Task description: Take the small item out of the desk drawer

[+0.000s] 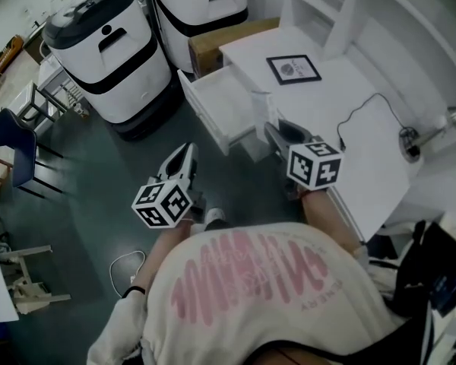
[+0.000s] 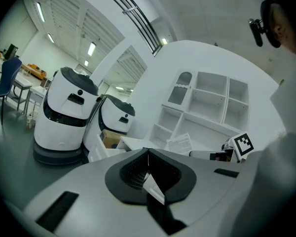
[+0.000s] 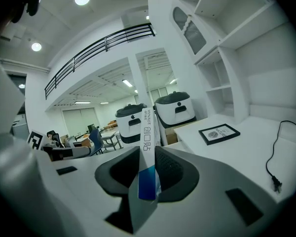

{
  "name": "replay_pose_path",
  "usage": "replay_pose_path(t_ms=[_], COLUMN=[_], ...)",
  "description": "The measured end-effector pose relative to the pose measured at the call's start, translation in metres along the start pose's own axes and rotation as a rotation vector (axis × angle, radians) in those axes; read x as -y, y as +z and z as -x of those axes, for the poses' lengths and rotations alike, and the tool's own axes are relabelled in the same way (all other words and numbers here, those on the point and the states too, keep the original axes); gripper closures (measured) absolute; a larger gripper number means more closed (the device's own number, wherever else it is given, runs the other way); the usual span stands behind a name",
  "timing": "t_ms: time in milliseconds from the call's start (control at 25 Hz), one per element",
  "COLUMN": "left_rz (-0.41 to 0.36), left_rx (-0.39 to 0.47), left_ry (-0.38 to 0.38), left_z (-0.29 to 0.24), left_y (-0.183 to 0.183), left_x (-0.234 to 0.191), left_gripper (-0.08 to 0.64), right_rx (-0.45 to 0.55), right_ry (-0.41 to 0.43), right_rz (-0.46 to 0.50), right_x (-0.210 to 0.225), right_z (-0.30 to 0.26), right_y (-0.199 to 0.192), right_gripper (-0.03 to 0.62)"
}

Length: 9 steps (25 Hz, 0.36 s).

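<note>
Right gripper: jaws clamped on a slim white carton with a blue end. The carton stands upright between the pads and rises above the jaw tips. In the head view this gripper is at the desk's front edge, just beside the open drawer.

Left gripper: jaws pressed together with nothing between them. It hangs over the dark floor, apart from the drawer.

Around:
- White desk carries a black-framed picture and a loose black cable.
- Past the drawer is a cardboard box.
- Beyond that are two white-and-black domed machines, close together.
- Blue chair at far left.
- Person's pale printed sweatshirt fills the lower frame.
</note>
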State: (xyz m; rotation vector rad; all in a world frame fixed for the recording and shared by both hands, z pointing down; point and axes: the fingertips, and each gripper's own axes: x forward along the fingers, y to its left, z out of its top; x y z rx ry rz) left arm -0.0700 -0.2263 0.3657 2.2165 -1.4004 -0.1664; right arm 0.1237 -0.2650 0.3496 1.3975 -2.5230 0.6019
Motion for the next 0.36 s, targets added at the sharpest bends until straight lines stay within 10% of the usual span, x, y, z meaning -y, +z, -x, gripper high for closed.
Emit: replay_pose_path(t_ms=[360], left_rz=[0.013], left_rx=[0.01], left_ry=[0.029], left_z=[0.049], left_y=[-0.043], left_x=[0.035], left_gripper=[0.531], right_rx=[-0.045], right_ry=[0.028], right_rz=[0.01], right_x=[-0.008], right_z=[0.054], right_y=[-0.049], right_gripper=[0.486])
